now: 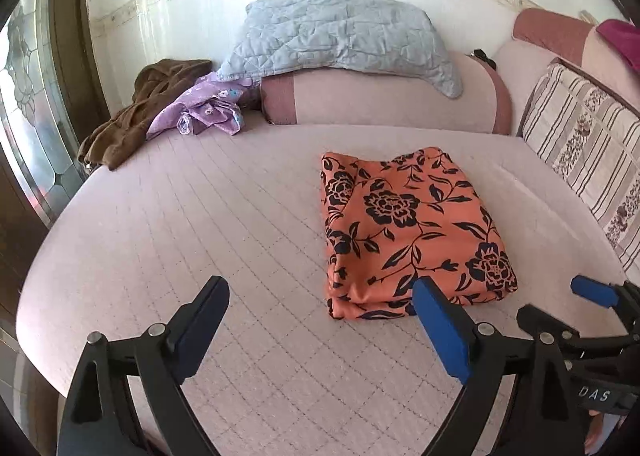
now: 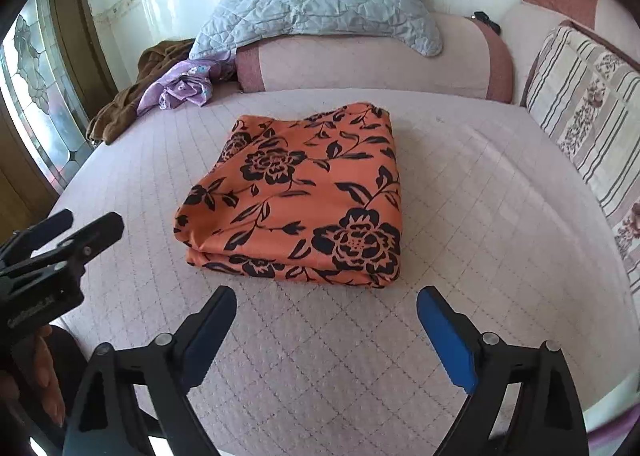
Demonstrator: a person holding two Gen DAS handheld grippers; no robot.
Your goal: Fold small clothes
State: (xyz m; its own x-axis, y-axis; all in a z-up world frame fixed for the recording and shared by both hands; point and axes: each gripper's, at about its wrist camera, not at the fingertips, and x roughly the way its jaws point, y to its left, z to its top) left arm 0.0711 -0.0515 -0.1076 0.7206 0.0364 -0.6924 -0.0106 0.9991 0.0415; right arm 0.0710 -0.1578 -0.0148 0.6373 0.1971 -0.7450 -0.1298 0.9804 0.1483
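- Centre frame, right wrist view: orange floral garment [image 2: 296, 199] lies folded square on the bed [image 2: 460, 195], apparently done.
- Left gripper [image 1: 322, 296] and right gripper [image 2: 326, 308]: jaws wide, empty, just short of it.
- Upper left: purple garment [image 1: 200, 111] and brown garment [image 1: 132, 111] crumpled, likely next.

Two wrist views, downward over bed [image 1: 160, 215]

Pale pink quilted bed [image 2: 460, 183] with clothes on it

A folded orange garment with black flowers [image 2: 296, 195] lies mid-bed; a crumpled lilac floral cloth [image 1: 200, 111] and brown garment [image 1: 132, 115] sit at the far left corner.
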